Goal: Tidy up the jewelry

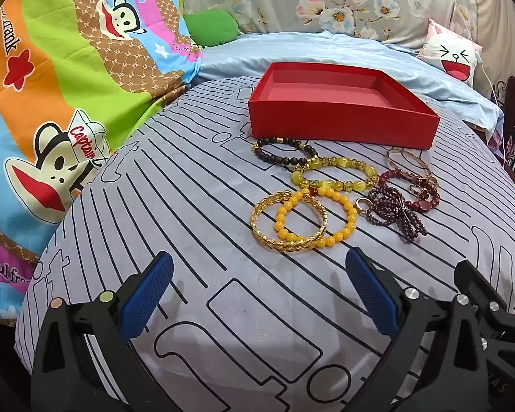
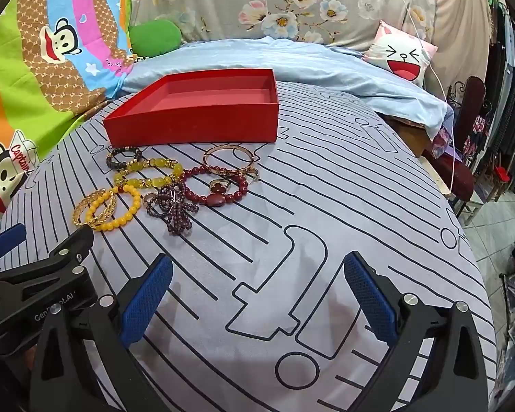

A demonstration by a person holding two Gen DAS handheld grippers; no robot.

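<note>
An empty red box sits on the striped cloth. In front of it lies a cluster of jewelry: a dark bead bracelet, a yellow-green stone bracelet, a gold chain bangle, a yellow bead bracelet, a purple bead string, a dark red bead bracelet and a thin gold bangle. My left gripper is open and empty, just short of the gold bangle. My right gripper is open and empty, right of the jewelry.
The striped cloth covers a rounded surface that drops off at the right. A blue sheet, a green cushion, a cartoon-face pillow and a monkey-print quilt lie behind and left. A chair stands right.
</note>
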